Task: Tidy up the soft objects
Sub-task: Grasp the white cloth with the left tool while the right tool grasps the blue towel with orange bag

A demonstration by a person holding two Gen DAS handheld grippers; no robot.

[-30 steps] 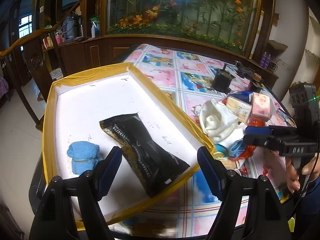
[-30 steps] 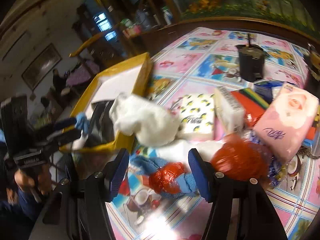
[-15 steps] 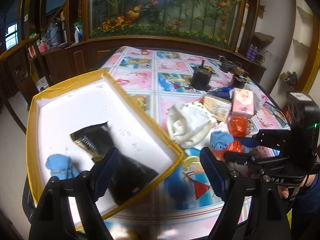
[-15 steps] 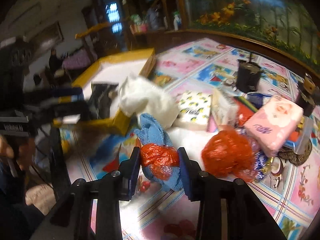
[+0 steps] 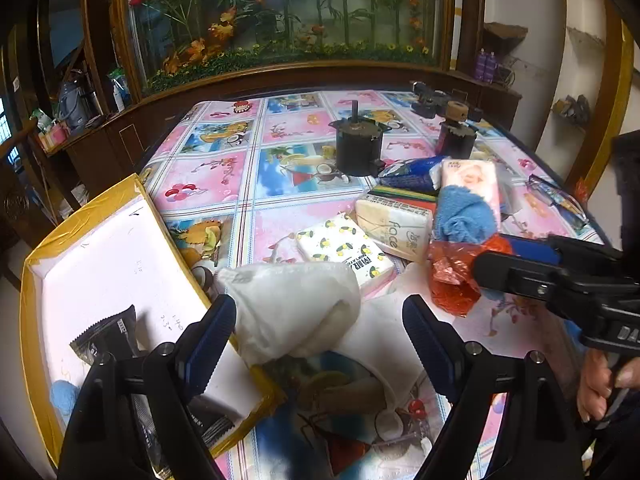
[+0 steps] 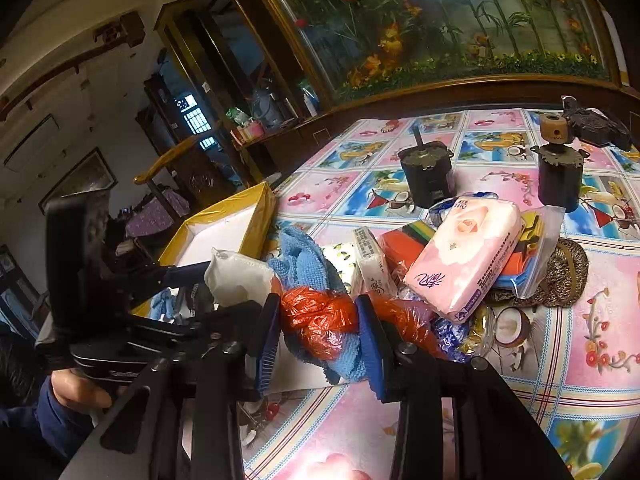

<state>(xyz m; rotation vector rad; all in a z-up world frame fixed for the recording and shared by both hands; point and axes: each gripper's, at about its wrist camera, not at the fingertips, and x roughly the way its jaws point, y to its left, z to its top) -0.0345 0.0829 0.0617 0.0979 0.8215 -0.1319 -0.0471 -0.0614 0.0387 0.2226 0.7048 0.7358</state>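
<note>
Between right hand-held gripper [image 6: 318, 326] pads, bundle [image 6: 320, 320] seemingly upright.

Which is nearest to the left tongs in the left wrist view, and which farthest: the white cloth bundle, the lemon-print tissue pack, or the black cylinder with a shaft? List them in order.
1. White cloth bundle: just ahead of the open left tongs, by the yellow tray's corner.
2. Lemon-print tissue pack: behind the bundle, mid-table.
3. Black cylinder with a shaft: far back, toward the wooden cabinet.
</note>
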